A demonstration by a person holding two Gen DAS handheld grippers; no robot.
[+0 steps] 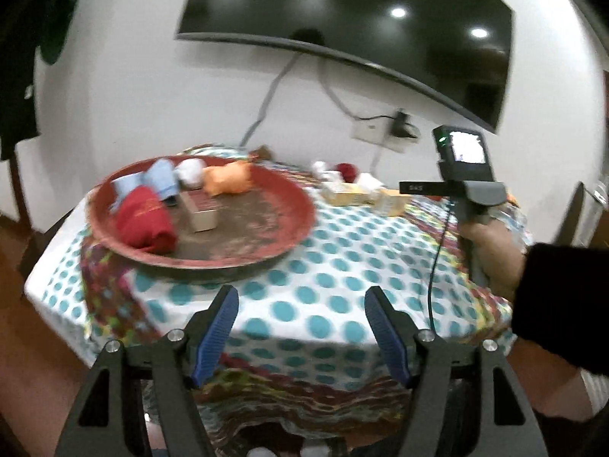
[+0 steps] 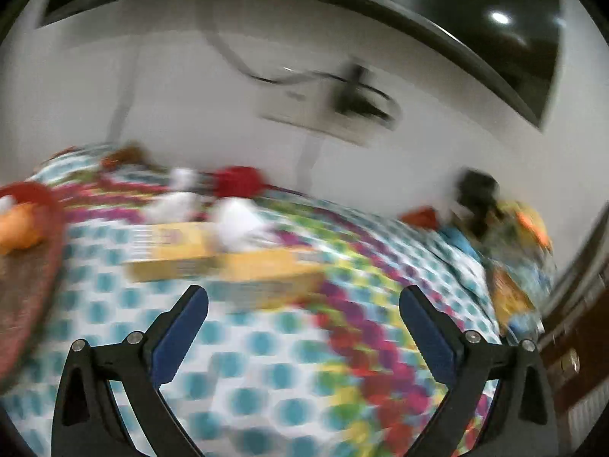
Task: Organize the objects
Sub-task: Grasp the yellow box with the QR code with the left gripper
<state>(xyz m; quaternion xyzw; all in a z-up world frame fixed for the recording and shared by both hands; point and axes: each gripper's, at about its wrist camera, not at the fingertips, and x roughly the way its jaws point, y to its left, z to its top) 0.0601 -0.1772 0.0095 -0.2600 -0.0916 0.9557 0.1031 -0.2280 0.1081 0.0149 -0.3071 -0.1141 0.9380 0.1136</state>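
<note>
A round red tray [image 1: 289,194] sits on the dotted tablecloth [image 1: 335,266] at the left. In it lie a rolled red cloth [image 1: 146,221], a light blue cloth [image 1: 160,179], a white ball [image 1: 190,171], an orange soft thing [image 1: 226,179] and a small box [image 1: 200,215]. My left gripper [image 1: 302,304] hovers open and empty in front of the tray. In the blurred right wrist view, my right gripper [image 2: 304,304] stands wide open and empty over the cloth, just short of two yellow boxes [image 2: 228,262]. White bundles [image 2: 236,221] and a red ball [image 2: 239,181] lie behind the boxes.
A person's hand [image 1: 491,243] in a dark sleeve holds the right gripper's handle at the right of the left wrist view. A heap of mixed items [image 2: 510,243] lies at the table's right end. A dark screen [image 1: 361,26] hangs on the white wall behind.
</note>
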